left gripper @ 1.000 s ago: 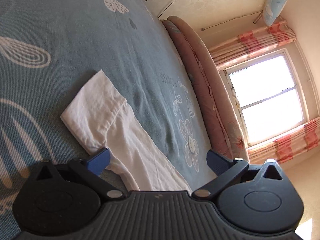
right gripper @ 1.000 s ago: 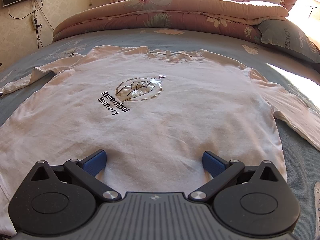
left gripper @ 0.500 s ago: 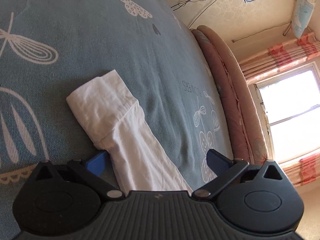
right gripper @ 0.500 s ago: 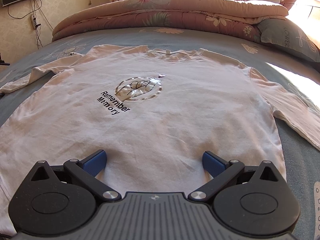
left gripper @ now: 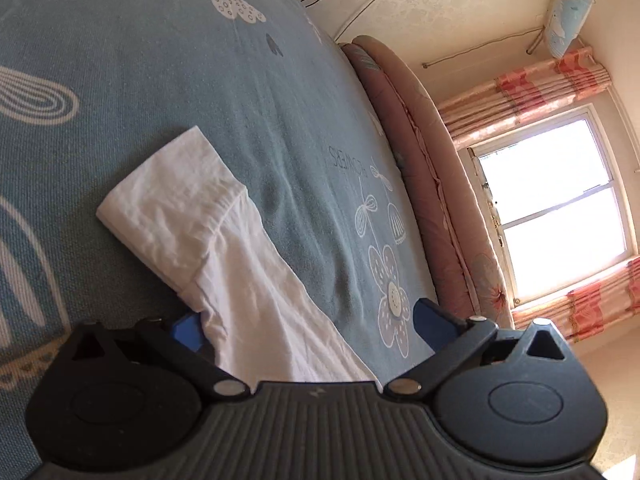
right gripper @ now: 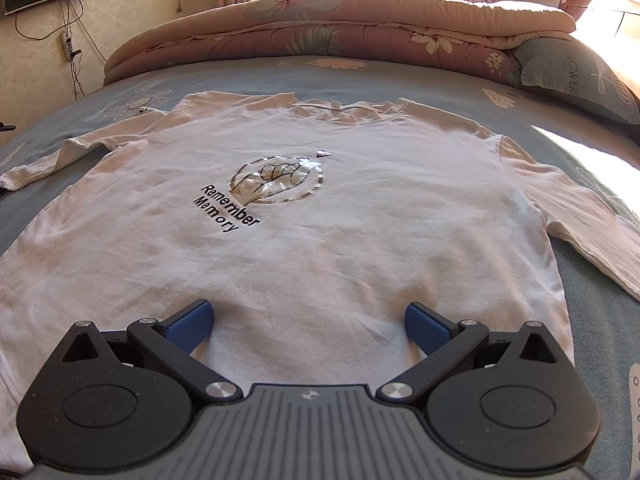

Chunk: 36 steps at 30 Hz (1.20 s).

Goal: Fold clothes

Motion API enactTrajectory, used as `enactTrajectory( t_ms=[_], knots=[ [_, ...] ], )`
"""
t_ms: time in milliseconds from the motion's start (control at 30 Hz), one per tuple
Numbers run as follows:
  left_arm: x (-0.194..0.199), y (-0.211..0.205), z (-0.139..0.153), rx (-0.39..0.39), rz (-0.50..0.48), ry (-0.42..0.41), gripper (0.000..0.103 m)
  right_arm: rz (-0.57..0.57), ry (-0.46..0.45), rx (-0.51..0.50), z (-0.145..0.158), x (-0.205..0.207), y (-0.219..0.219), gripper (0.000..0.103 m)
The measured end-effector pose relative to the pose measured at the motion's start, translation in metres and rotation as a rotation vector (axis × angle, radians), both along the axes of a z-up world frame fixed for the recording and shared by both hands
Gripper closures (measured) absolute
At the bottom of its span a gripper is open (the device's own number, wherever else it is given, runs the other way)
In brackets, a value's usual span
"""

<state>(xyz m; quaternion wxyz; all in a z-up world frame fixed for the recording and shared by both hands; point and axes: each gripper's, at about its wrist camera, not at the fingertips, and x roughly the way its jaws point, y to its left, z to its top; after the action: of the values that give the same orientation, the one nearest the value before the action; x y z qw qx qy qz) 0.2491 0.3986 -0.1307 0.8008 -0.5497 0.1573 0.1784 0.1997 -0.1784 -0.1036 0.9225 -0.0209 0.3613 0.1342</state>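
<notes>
A white shirt (right gripper: 304,240) lies flat on the bed (right gripper: 592,320), front side up, with black words and a shiny round picture on it. The right gripper (right gripper: 307,322) is over the bottom of the shirt with its blue fingers (right gripper: 188,326) spread wide, holding nothing. The left gripper (left gripper: 308,320) is over a sleeve (left gripper: 224,256) stretched out on the blue bed cover; its fingers are spread too, and the sleeve hides part of one finger. A folded pink blanket (right gripper: 340,28) and a pillow (right gripper: 576,76) sit behind the shirt, near the window (left gripper: 552,208)
</notes>
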Motion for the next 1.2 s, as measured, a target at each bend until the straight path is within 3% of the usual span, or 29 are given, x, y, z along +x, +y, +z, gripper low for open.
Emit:
enactTrajectory(
  t_ms=[100, 200, 333, 467, 633, 900, 1033, 1200],
  knots=[
    [0.008, -0.008, 0.003, 0.021, -0.039, 0.001, 0.001, 0.057, 0.037, 0.046, 0.006, -0.002, 0.004, 0.000],
    [0.003, -0.011, 0.004, 0.010, -0.044, -0.028, 0.001, 0.191, 0.069, 0.163, 0.016, -0.010, 0.017, 0.000],
    [-0.013, -0.003, -0.002, 0.005, 0.043, -0.080, 0.001, 0.375, 0.088, 0.260, 0.027, -0.026, 0.042, 0.000],
    [-0.014, 0.009, -0.009, -0.036, 0.135, -0.148, 0.001, 0.476, 0.082, 0.264, 0.031, -0.041, 0.063, 0.000],
    [0.004, 0.007, -0.006, 0.004, 0.075, -0.132, 0.001, 0.503, 0.107, 0.267, 0.028, -0.044, 0.071, 0.000],
    [-0.002, 0.026, -0.005, -0.002, 0.166, -0.173, 0.001, 0.539, 0.097, 0.293, 0.034, -0.049, 0.071, 0.000],
    [-0.009, 0.040, -0.013, -0.077, 0.184, -0.233, 0.001, 0.527, 0.110, 0.279, 0.029, -0.047, 0.072, 0.000],
    [-0.011, 0.049, -0.003, -0.018, 0.173, -0.262, 0.006, 0.495, 0.124, 0.281, 0.025, -0.043, 0.069, 0.000]
  ],
)
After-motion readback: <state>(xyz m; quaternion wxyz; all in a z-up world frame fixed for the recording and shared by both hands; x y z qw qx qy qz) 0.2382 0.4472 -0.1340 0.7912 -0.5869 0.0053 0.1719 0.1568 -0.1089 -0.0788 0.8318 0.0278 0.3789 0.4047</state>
